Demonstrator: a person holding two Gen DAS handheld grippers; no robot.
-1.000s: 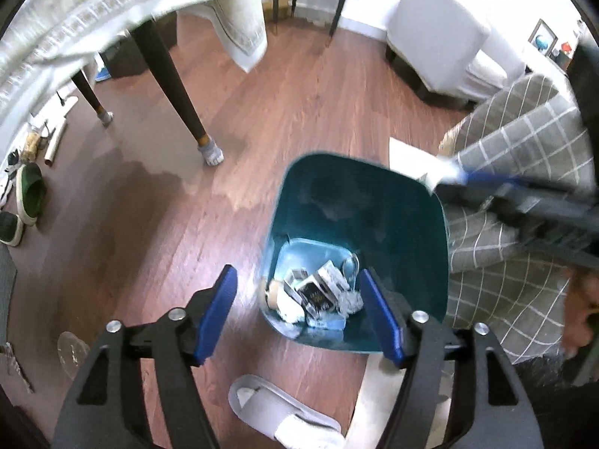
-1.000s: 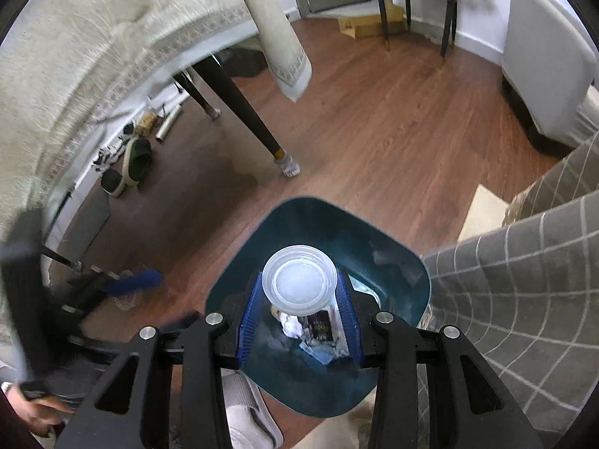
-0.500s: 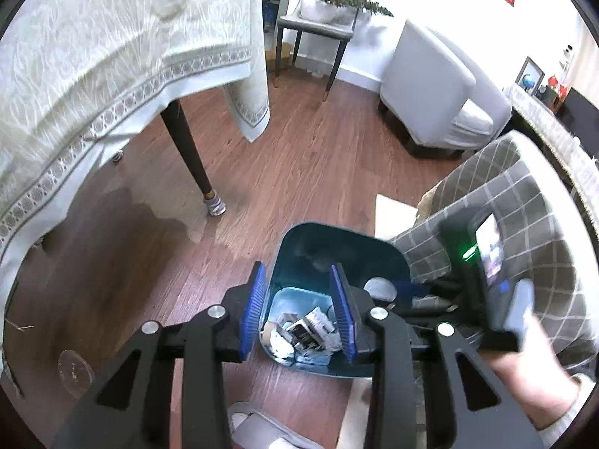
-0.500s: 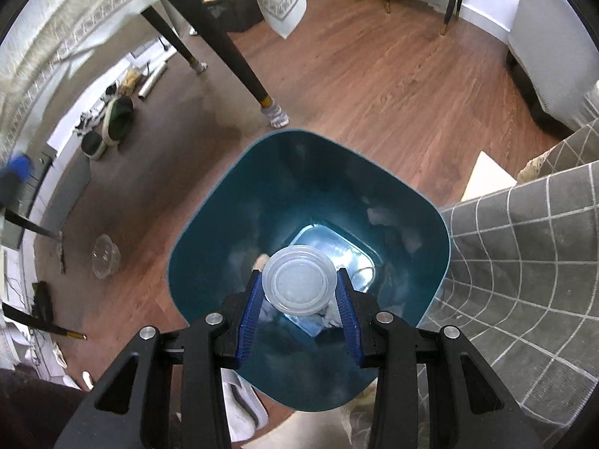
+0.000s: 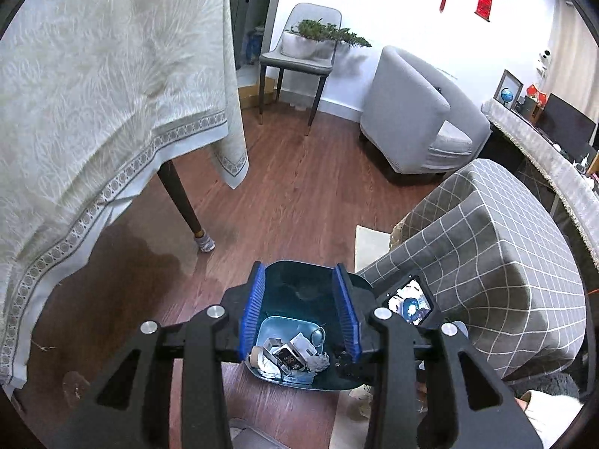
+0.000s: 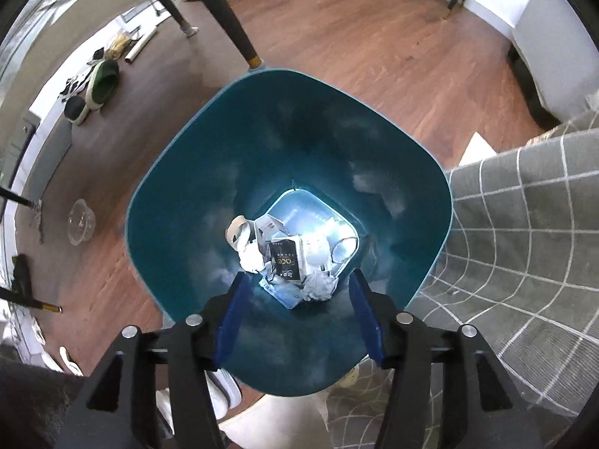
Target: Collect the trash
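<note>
Right gripper (image 6: 299,314) hung directly over the teal trash bin (image 6: 179,172), blue pads spread wide apart with nothing between them. Bin stood on the wood floor (image 6: 355,45), its mouth filling most of the right wrist view. At the bin's bottom lay the trash: a black packet (image 6: 285,258) with white lettering, crumpled white paper (image 6: 250,258) to its left, another crumpled wad (image 6: 319,287) below it, and a pale round lid-like piece (image 6: 342,250) at the right, probably a clear cup lid, hard to tell in the glare. A tan-and-white scrap (image 6: 236,229) sat at the upper left of the pile.

Left gripper (image 5: 301,318) was held higher and further back, jaws also apart and empty, framing the same trash bin (image 5: 299,280) from a steeper distance. Right gripper's screen unit (image 5: 410,305) showed just right of the bin in that view.

Grey checked sofa cover (image 6: 524,224) touched or nearly touched the bin's right side. Dark table leg (image 6: 239,33) stood just beyond the bin's far rim. Tablecloth (image 5: 93,93) draped over the table at left. Clear plastic cup (image 6: 80,222) lay on the floor well left of the bin. Green slipper (image 6: 103,82) sat near the wall. White slipper (image 6: 221,389) lay by the bin's near edge, partly hidden by the gripper body. Grey armchair (image 5: 415,112) and a chair with a plant (image 5: 299,48) stood at the far wall.
</note>
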